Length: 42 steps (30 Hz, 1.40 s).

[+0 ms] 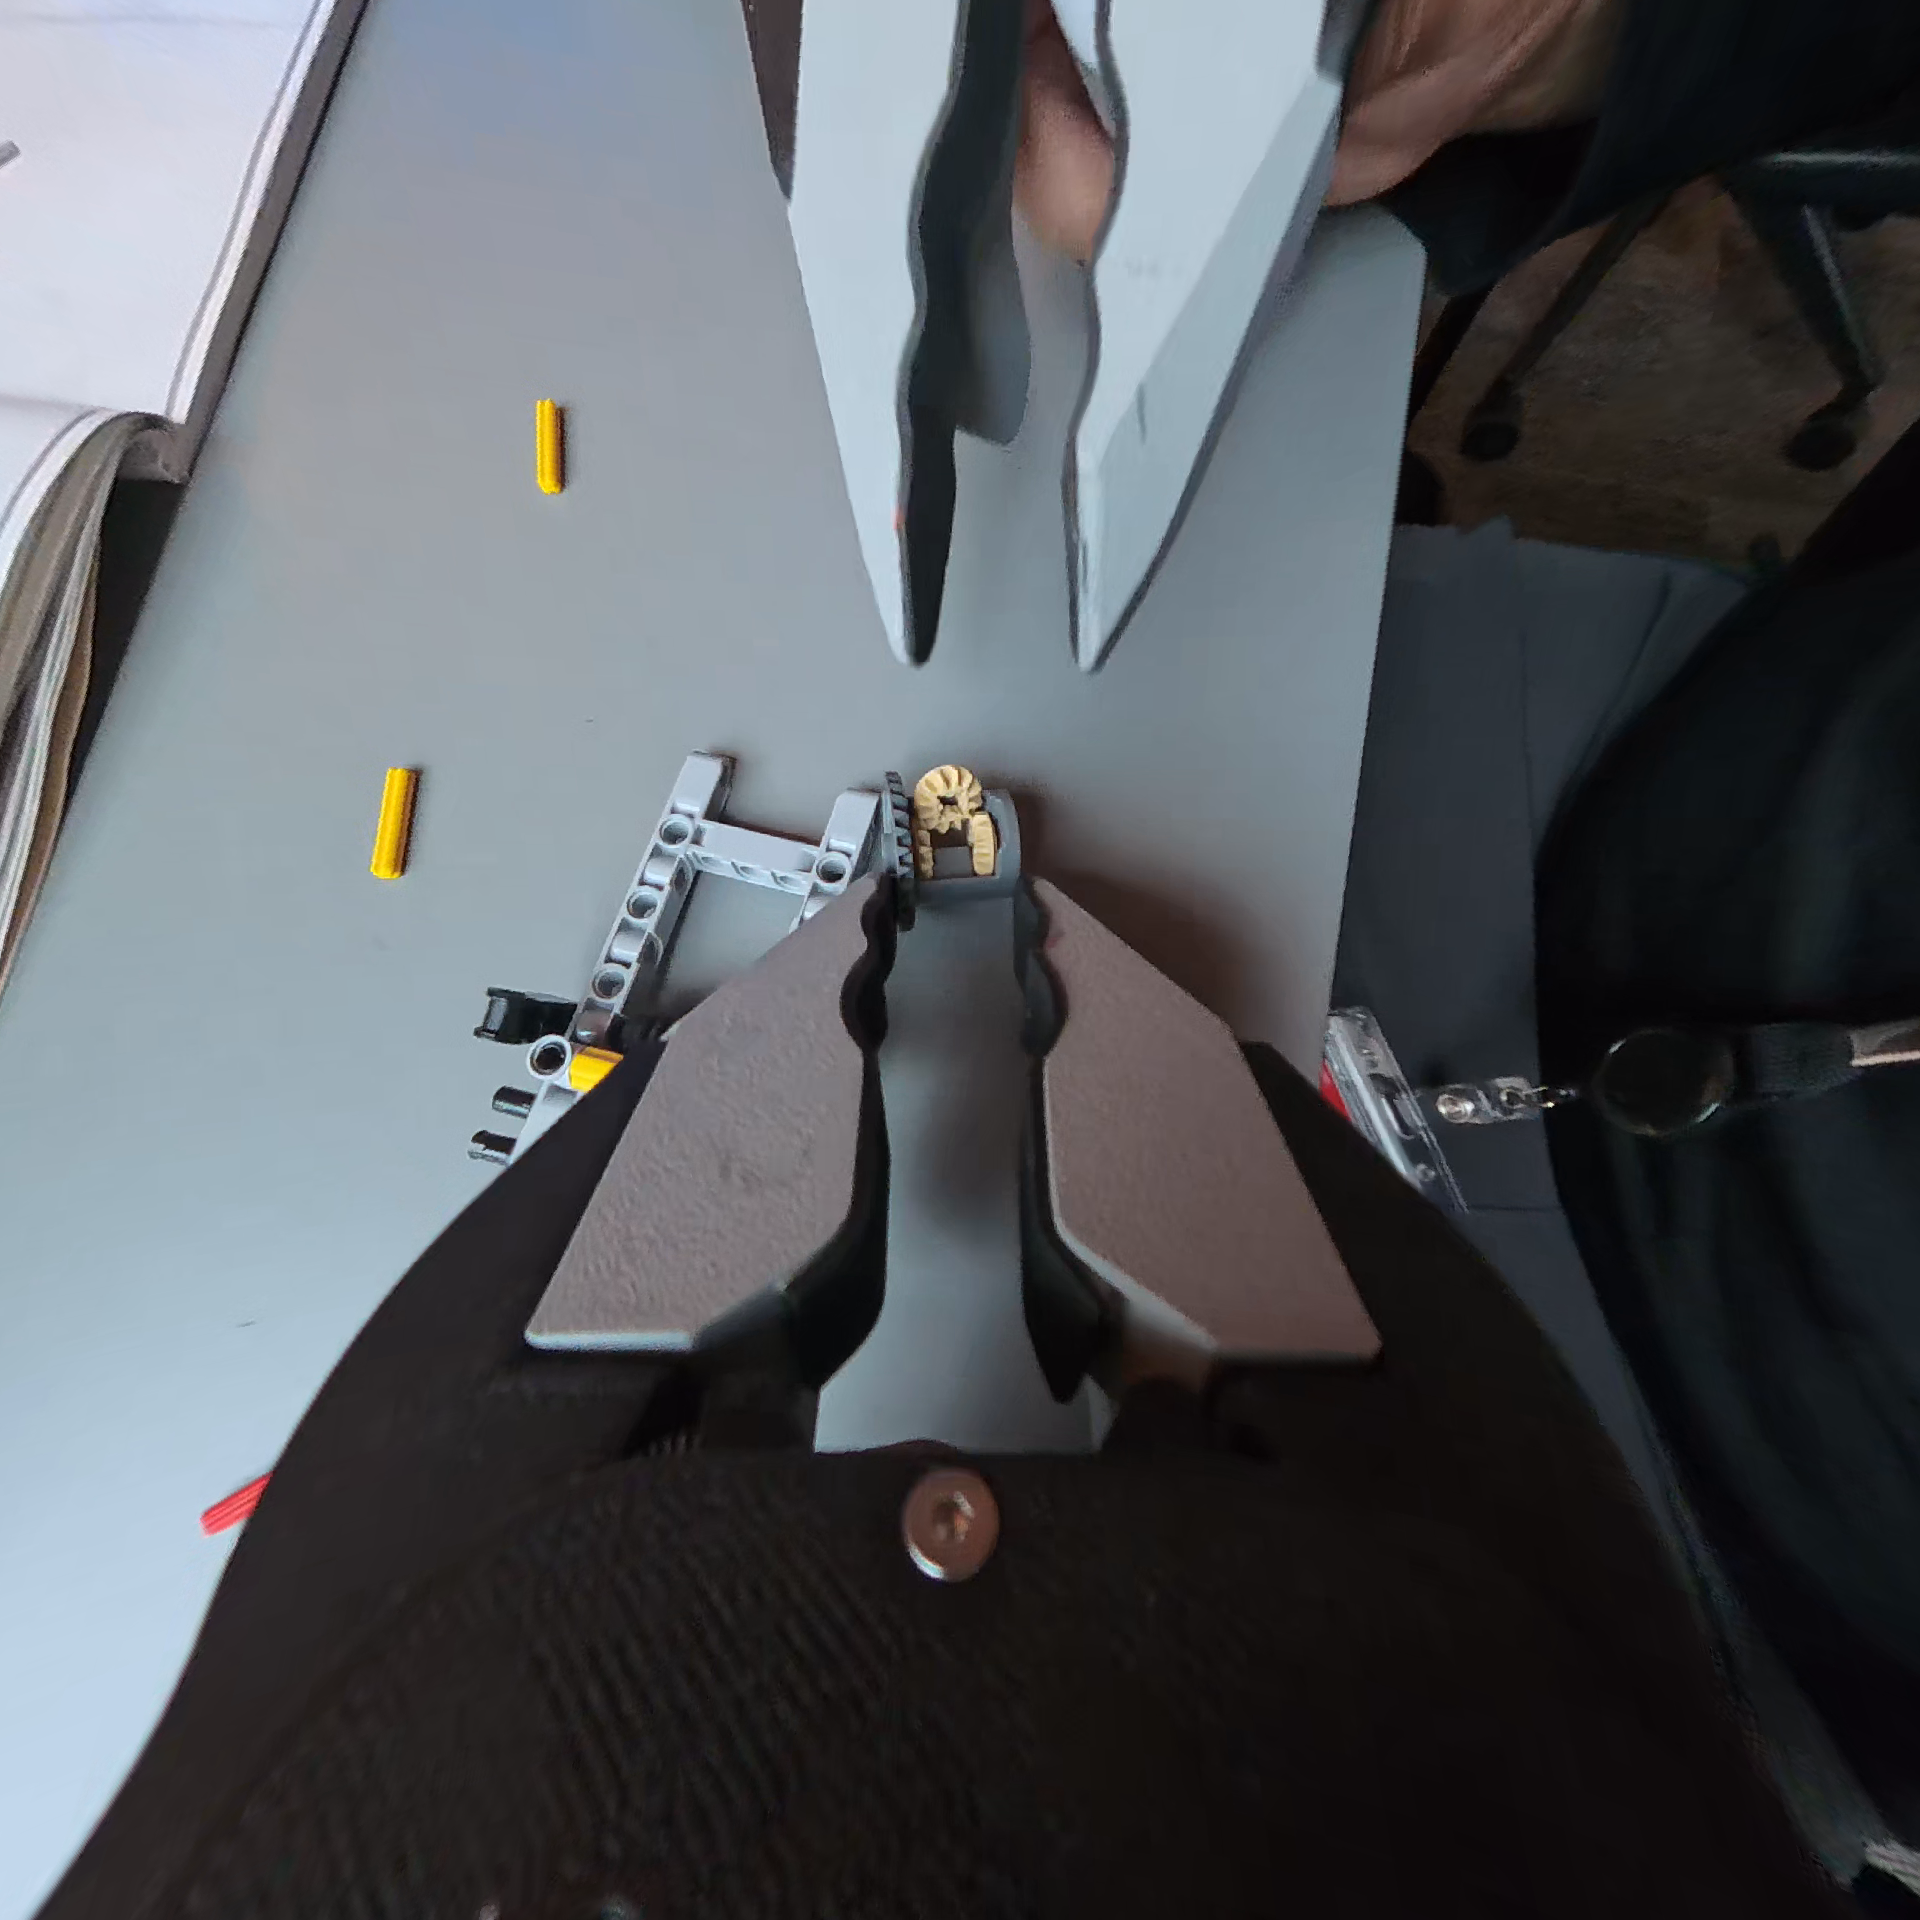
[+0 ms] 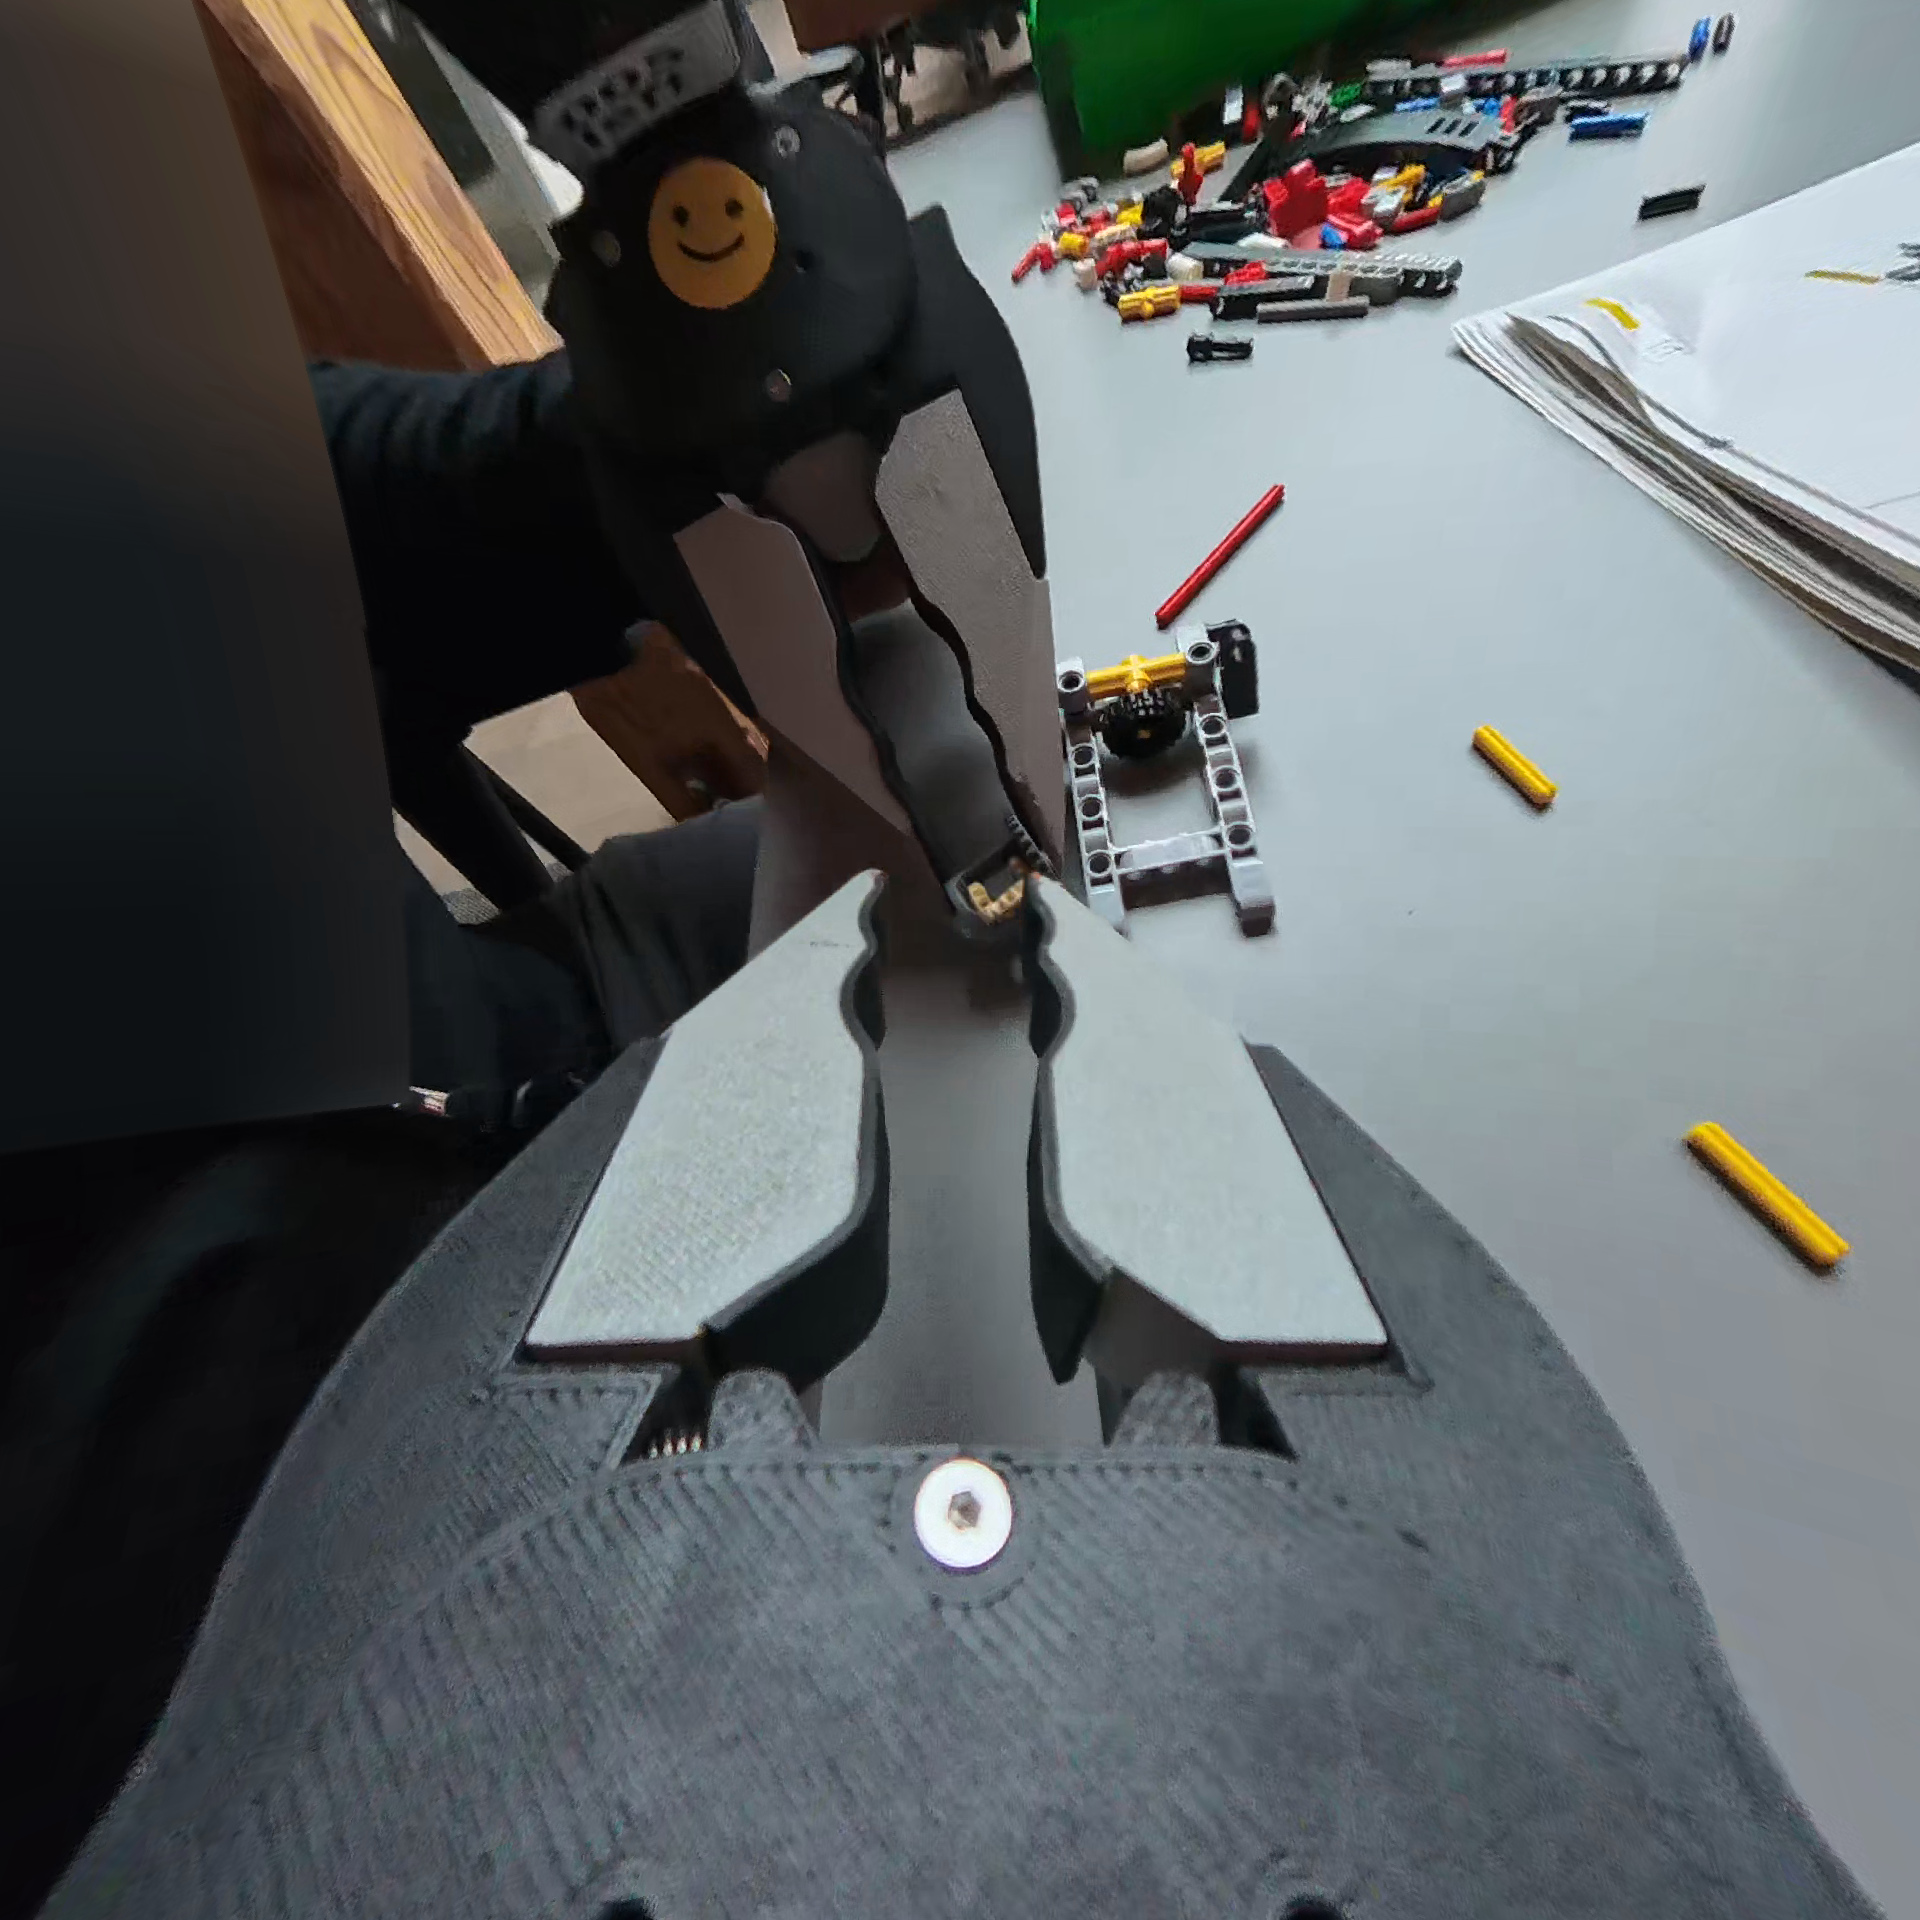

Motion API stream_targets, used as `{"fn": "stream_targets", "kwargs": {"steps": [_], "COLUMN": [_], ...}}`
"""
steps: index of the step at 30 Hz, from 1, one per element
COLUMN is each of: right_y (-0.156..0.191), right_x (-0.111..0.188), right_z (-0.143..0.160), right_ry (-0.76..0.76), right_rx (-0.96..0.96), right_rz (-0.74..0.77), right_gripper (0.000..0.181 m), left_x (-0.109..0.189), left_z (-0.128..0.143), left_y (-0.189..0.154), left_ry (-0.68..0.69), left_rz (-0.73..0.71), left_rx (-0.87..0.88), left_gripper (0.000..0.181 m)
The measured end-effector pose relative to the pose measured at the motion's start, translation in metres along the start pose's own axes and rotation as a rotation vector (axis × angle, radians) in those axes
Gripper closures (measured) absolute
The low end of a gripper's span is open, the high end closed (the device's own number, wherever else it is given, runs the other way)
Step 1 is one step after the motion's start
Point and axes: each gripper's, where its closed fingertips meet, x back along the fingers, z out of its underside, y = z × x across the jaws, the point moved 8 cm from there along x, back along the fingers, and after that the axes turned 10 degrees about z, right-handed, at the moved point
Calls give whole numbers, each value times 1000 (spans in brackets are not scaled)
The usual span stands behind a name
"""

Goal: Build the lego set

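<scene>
Left gripper (image 1: 956,904) is closed down on a small dark-grey gear housing (image 1: 961,847) with tan bevel gears inside and a dark toothed ring on one side; the jaws pinch it at its near end, so the gears and the axle hole face outward and stay exposed, presumably to leave that end free for the next part. The piece sits low over the grey counter (image 1: 416,623), just beside the light-grey beam frame (image 1: 717,883), which lies flat with black pins at its near corner. Right gripper (image 2: 956,904) comes in from the opposite side, jaws parted by a narrow gap and holding nothing; in the right wrist view its tips sit just short of the housing, contact uncertain. Judgement: this looks like a two-handed alignment or hand-over before the housing goes into the frame, which already carries a yellow axle (image 2: 1138,670) and a black gear (image 2: 1143,722) at its far end. Two loose yellow axles (image 1: 395,821) (image 1: 549,445) and a red axle (image 2: 1221,556) lie well apart from the frame, likely staged. Instruction booklet (image 2: 1714,395) and the loose parts pile (image 2: 1299,218) lie further back.
</scene>
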Motion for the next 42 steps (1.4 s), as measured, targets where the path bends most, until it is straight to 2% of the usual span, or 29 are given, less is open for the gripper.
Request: {"fn": "stream_targets", "kwargs": {"steps": [4,9,16,19,23,30,36,42], "right_y": [1,3,13,12,2,9,17,31], "right_x": [-6,-3,-15,-11,-9,-12,-11,-19], "right_z": [-1,6,6,1,4,4,8,9], "right_ry": [34,117,120,113,139,104,181,128], "right_rx": [116,421,656,697,635,778,1023,1330], "right_rz": [54,94,95,111,81,129,211,264], "right_gripper": [166,171,175,171,165,178,172,170], "left_x": [-2,-3,-3,-2,-2,-2,2,7], "left_z": [-2,-2,-3,-3,-2,-2,1,2], "left_y": [-2,-2,-4,-2,-1,2,5,20], "left_ry": [3,26,44,46,34,25,51,82], "left_rz": [31,58,76,82,100,145,227,344], "left_rx": [20,-10,-36,-40,-29,-42,-164,-160], "left_gripper": [162,161,161,161,161,161,161,161]}}
